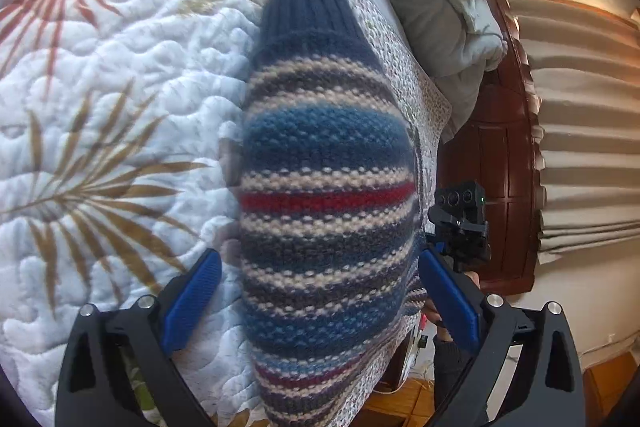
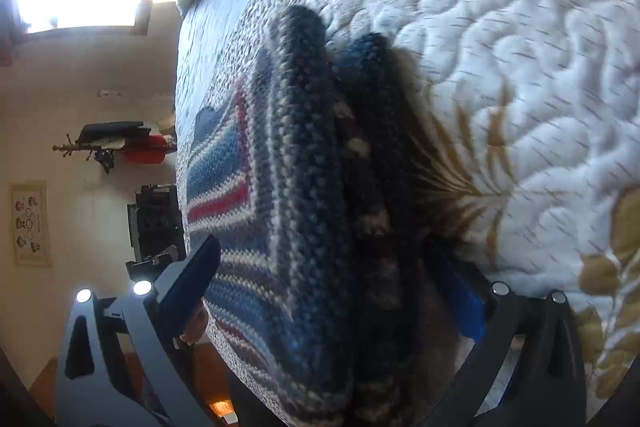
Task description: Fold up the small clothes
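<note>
The striped knit sweater (image 1: 324,195) fills the near view, lying on the quilted bed (image 1: 100,99), its navy ribbed cuff at the far end. The left tongs (image 1: 320,291) stand spread either side of it. The right tongs (image 2: 332,275) straddle its folded edge, also spread.

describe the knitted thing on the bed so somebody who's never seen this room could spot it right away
Find the bed's white quilt with its red and gold palm-leaf prints. Near its edge is a small striped knit sweater, between the left gripper jaws. It is the only knitwear there: blue, cream and grey bands, a red stripe, a ribbed navy cuff.
</note>
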`<action>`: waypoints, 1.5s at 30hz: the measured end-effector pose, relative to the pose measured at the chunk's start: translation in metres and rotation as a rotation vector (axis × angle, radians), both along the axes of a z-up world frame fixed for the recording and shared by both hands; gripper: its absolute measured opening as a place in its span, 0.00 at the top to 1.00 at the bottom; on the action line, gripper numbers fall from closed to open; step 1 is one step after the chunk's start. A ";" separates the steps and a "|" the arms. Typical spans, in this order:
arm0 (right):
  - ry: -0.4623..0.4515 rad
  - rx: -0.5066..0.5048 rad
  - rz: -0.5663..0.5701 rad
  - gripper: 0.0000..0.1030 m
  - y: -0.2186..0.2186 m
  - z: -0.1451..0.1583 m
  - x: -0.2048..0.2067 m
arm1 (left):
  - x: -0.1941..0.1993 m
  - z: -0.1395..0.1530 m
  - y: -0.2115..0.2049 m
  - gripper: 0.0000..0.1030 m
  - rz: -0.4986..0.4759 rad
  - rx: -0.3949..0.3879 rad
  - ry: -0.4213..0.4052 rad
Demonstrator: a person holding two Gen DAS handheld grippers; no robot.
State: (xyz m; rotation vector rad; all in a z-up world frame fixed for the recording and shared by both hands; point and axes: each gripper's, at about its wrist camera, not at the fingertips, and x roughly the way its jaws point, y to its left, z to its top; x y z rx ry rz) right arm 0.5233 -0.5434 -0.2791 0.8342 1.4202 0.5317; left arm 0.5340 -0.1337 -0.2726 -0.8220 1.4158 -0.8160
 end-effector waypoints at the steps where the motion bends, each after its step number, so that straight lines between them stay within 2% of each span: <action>1: -0.005 0.014 0.019 0.02 0.006 0.002 0.000 | 0.000 0.000 -0.005 0.04 -0.018 0.000 -0.002; 4: -0.019 -0.008 0.065 0.02 0.021 0.004 0.001 | 0.004 -0.001 -0.022 0.04 -0.053 0.069 -0.019; 8: -0.030 -0.009 0.066 0.03 0.022 0.005 -0.001 | 0.005 -0.002 -0.028 0.05 -0.050 0.093 -0.035; 9: -0.049 -0.038 0.085 0.08 0.025 0.008 -0.003 | 0.005 -0.001 -0.030 0.09 -0.049 0.099 -0.043; 10: -0.065 -0.070 0.106 0.18 0.029 0.009 -0.004 | 0.005 0.001 -0.032 0.17 -0.054 0.101 -0.053; 11: -0.072 -0.104 0.126 0.34 0.034 0.010 -0.006 | 0.005 0.002 -0.035 0.25 -0.053 0.114 -0.052; 12: -0.074 -0.106 0.119 0.40 0.034 0.009 -0.008 | 0.005 0.007 -0.039 0.28 -0.046 0.118 -0.053; 14: -0.085 -0.101 0.110 0.48 0.033 0.012 -0.010 | 0.005 0.012 -0.043 0.35 -0.047 0.128 -0.067; 18: -0.117 -0.138 0.105 0.55 0.034 0.023 -0.015 | 0.004 0.020 -0.040 0.47 -0.034 0.138 -0.082; 21: -0.138 -0.161 0.099 0.57 0.042 0.038 -0.017 | 0.003 0.030 -0.037 0.51 -0.029 0.154 -0.100; 26: -0.167 -0.187 0.125 0.59 0.066 0.066 -0.020 | -0.004 0.047 -0.023 0.52 -0.027 0.173 -0.115; 35: -0.247 -0.144 0.169 0.59 0.143 0.120 -0.043 | -0.023 0.093 0.055 0.52 -0.017 0.188 -0.177; 40: -0.281 -0.076 0.189 0.59 0.201 0.140 -0.058 | -0.059 0.117 0.109 0.52 0.068 0.232 -0.189; 45: -0.294 -0.012 0.195 0.59 0.251 0.147 -0.085 | -0.108 0.129 0.162 0.52 0.129 0.252 -0.186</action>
